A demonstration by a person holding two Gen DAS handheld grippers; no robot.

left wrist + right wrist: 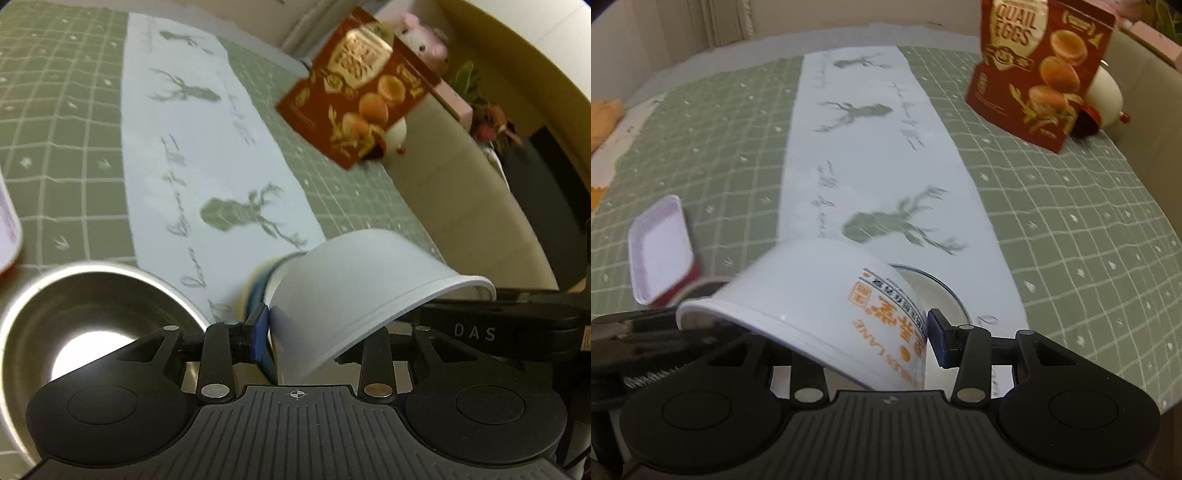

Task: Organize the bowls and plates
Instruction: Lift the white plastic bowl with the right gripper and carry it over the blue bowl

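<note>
The white bowl (812,295) hangs tilted, base up and mouth down, right in front of both sets of fingers and above a dark-rimmed plate (936,295) on the green tablecloth (1071,221). The right gripper (853,343) has its outer blue pad tight against the printed wall near the rim while its other finger is hidden behind the bowl, so it reads as a narrow pinch on the wall. The left gripper (325,332) shows one blue pad against the plain side of the bowl, but the opposite finger is covered, so I cannot tell whether it is clamped or slack. The bowl looks like a thin disposable one: light, smooth, a little slippery, and likely to flex or dent if squeezed hard. The rolled rim is the stiffest place to grip, with one finger inside and one outside. Only the left wrist view shows the steel bowl (92,332) close on that gripper's left and coloured plate edges (255,288) under the white bowl. Only the right wrist view shows the orange print and a small pink-edged tray (659,251) off to the left; the red box (1041,70) stands far ahead in both.
</note>
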